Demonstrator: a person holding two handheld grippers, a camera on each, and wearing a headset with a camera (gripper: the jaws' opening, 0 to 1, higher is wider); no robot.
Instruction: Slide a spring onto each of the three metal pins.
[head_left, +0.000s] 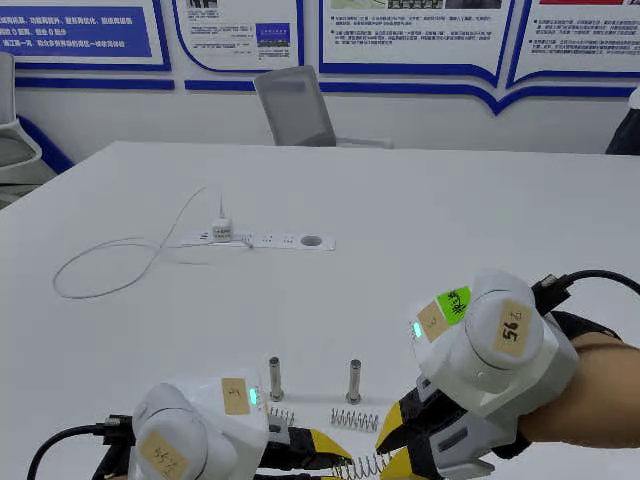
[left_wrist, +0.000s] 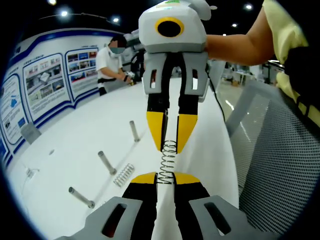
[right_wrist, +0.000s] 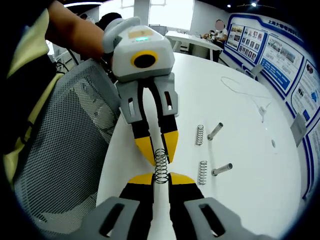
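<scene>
One thin steel spring (left_wrist: 167, 160) is stretched between my two grippers just above the white table (head_left: 420, 220). My left gripper (left_wrist: 166, 178) is shut on its near end, and the right gripper (left_wrist: 170, 141) pinches the far end. In the right gripper view the same spring (right_wrist: 161, 166) runs from my right gripper (right_wrist: 161, 179) to the left gripper (right_wrist: 159, 147). Three metal pins stand bare: (left_wrist: 134, 131), (left_wrist: 106, 162), (left_wrist: 80, 196). Two pins (head_left: 275, 378) (head_left: 354, 380) show in the head view, with loose springs (head_left: 282, 415) (head_left: 355, 420) lying before them.
A white power strip (head_left: 260, 241) with a plugged charger and looping cable (head_left: 100, 270) lies mid-table. A grey office chair (head_left: 295, 105) stands at the far edge. A mesh chair back (left_wrist: 280, 150) is close beside the grippers at the table's near edge.
</scene>
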